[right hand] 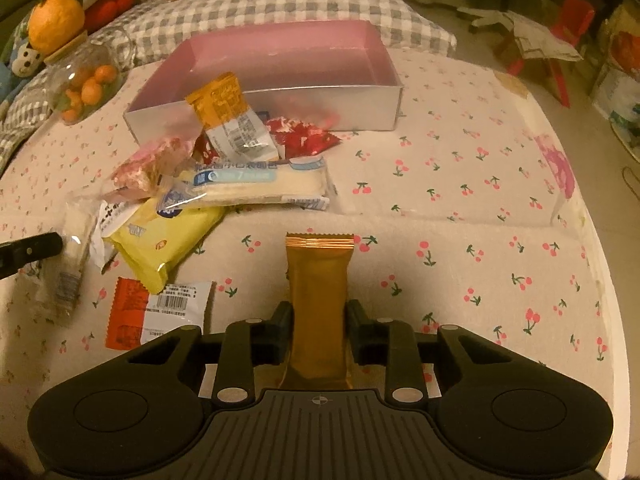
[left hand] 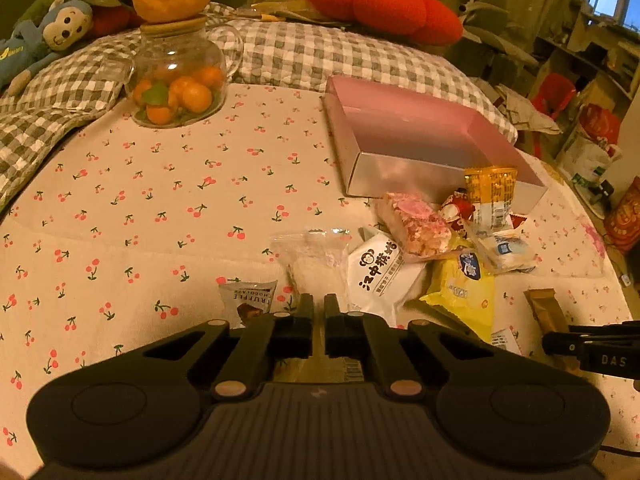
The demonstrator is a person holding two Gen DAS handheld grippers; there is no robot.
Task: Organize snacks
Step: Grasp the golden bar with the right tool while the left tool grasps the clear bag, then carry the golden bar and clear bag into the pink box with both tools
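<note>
Snacks (right hand: 224,184) lie heaped on the cherry-print desk (right hand: 480,240) just before the empty pink box (right hand: 280,48). Right gripper (right hand: 318,332) clamps a gold bar wrapper (right hand: 318,280) by its lower part; the slick foil could slide free. Left gripper (left hand: 319,312) is pinched on a clear packet (left hand: 308,256), whose thin film may tear. An upright orange sachet (right hand: 220,100) leans at the box's near wall, obstructing entry.

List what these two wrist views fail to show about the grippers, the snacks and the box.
- Left gripper: jaws shut on the clear wrapper; its own body hides the wrapper's near end, left wrist view.
- Gold bar in the right gripper: near end hidden under the gripper body, right wrist view.
- Pink box: front wall and the orange packet hide part of its floor.
- White packet: print too small to read.
</note>
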